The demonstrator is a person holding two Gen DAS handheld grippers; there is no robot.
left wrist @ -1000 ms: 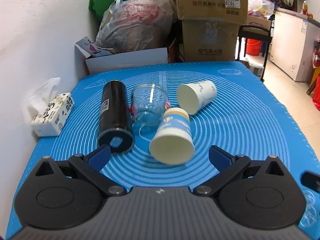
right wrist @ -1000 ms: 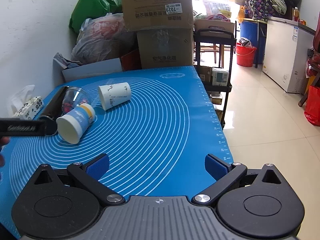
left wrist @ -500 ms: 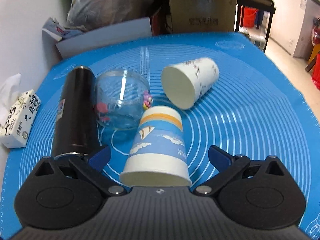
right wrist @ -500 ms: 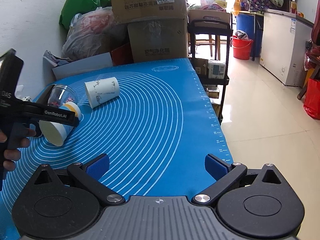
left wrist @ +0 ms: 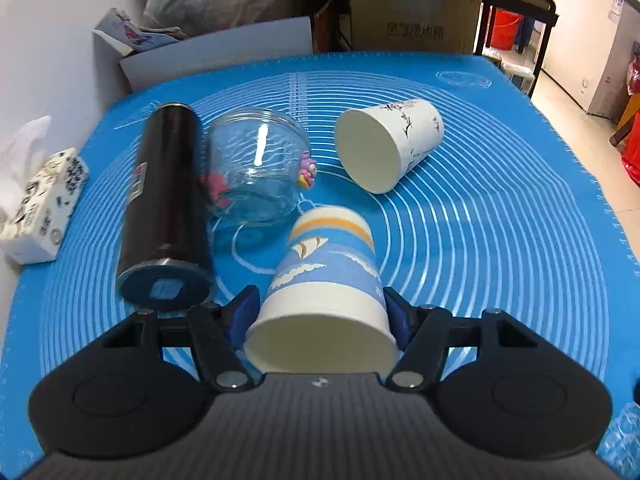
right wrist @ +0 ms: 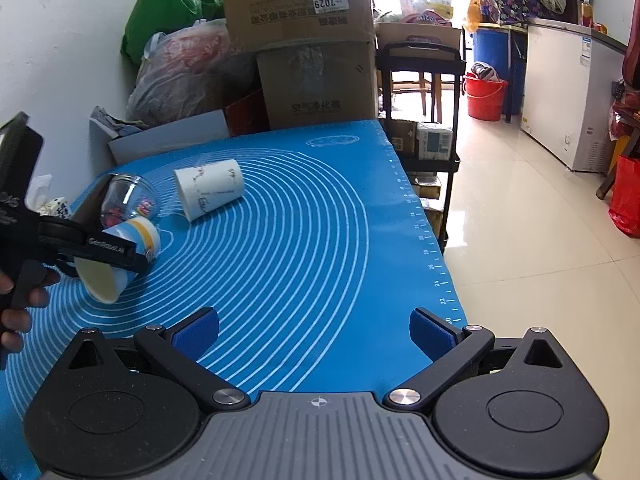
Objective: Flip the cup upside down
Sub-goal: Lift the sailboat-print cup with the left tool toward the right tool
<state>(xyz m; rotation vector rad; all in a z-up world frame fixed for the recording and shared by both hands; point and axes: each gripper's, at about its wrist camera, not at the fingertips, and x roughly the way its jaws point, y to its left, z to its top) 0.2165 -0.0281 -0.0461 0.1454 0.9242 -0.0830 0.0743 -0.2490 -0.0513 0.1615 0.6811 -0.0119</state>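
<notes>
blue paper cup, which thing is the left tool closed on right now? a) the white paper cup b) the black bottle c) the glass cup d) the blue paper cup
d: in the left wrist view the left tool has a blue pad pressed on each side of the blue paper cup near its rim, while the black bottle, glass cup and white paper cup lie apart on the mat.

Black flask (left wrist: 166, 204), perhaps glass jar (left wrist: 256, 178)
</notes>
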